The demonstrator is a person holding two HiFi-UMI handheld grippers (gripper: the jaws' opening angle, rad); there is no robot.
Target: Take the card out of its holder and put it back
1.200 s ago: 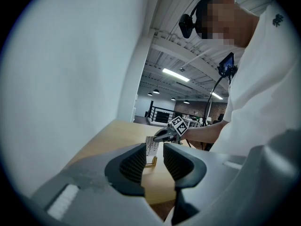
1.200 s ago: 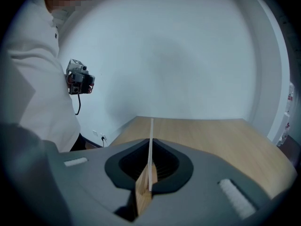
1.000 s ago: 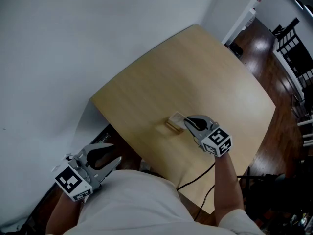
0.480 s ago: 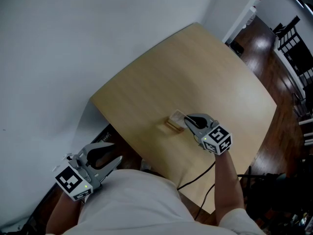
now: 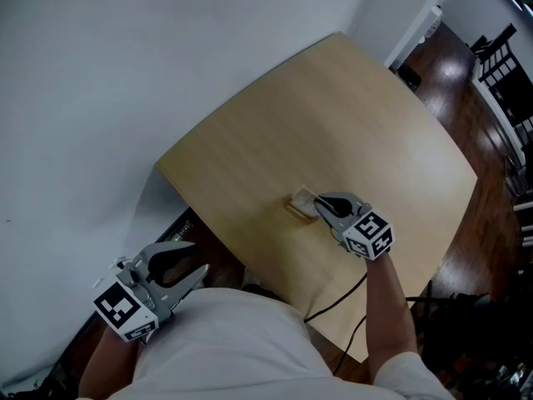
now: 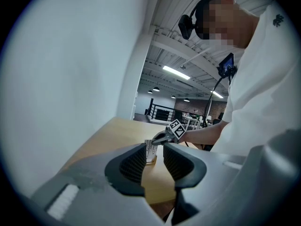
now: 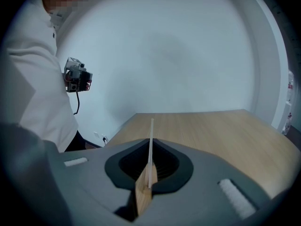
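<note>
On the light wood table, a small wooden holder carries a white card standing upright. My right gripper is shut on the card's right side. In the right gripper view the card shows edge-on between the closed jaws of that gripper, with the holder below it. My left gripper hangs off the table's near-left edge beside the person's body, open and empty. Through the gap of the left gripper I see the card far ahead.
A white wall borders the table's far-left side. Dark wood floor with black chairs lies to the right. A black cable hangs over the table's near edge. The person's white shirt fills the bottom of the head view.
</note>
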